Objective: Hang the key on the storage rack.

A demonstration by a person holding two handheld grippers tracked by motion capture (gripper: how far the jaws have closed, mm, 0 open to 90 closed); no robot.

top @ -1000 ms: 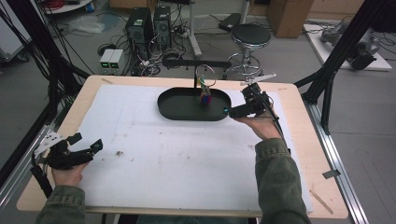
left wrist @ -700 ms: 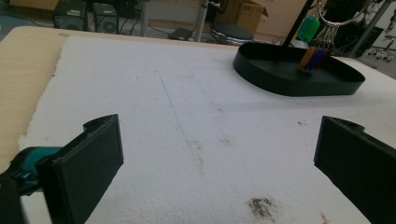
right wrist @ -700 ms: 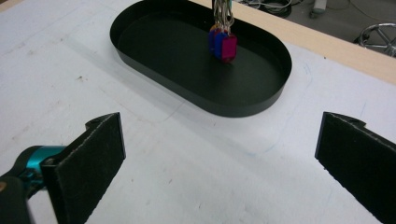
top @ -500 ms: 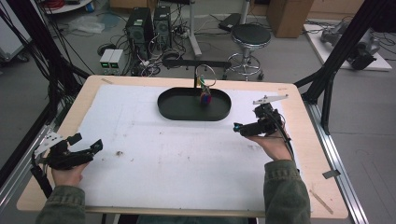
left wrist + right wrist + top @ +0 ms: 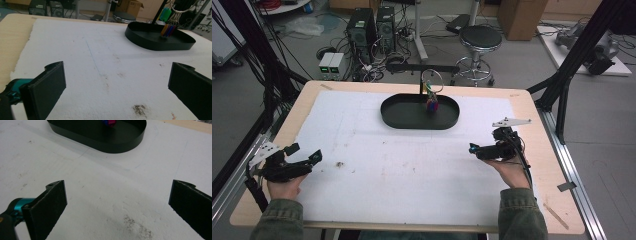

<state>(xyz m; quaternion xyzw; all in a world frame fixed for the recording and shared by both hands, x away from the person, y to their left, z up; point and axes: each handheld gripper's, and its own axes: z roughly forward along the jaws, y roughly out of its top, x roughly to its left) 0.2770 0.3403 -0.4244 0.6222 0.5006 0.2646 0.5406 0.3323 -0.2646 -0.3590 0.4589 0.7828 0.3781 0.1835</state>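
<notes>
Two grippers sit low over the near half of the worktop (image 5: 537,125), each in a person's hand, the sleeves cut off by the bottom of the high view. The left gripper (image 5: 304,156) is by the near left corner, its jaws spread wide with nothing between them; in the left gripper view the jaw tips run off the bottom and right edges. The right gripper (image 5: 473,148) is near the right edge, a little farther in, jaws likewise wide apart and empty; its own view cuts off the right jaw at the frame's corner. A white sheet (image 5: 412,165) covers most of the worktop, leaving bare wood along the edges, and carries small dark smudges (image 5: 140,110) just ahead of each gripper. Toward the far edge, near the middle, lies a black oval tray (image 5: 402,117), well apart from both grippers. From a black stand rising at the tray, a ring of coloured tags (image 5: 432,102) hangs down to the tray's floor; whether they touch it is hard to tell, and the right gripper view crops them to a blue and pink scrap at the top. Beyond the far edge the floor holds a stool (image 5: 480,37) and tangled cables.
</notes>
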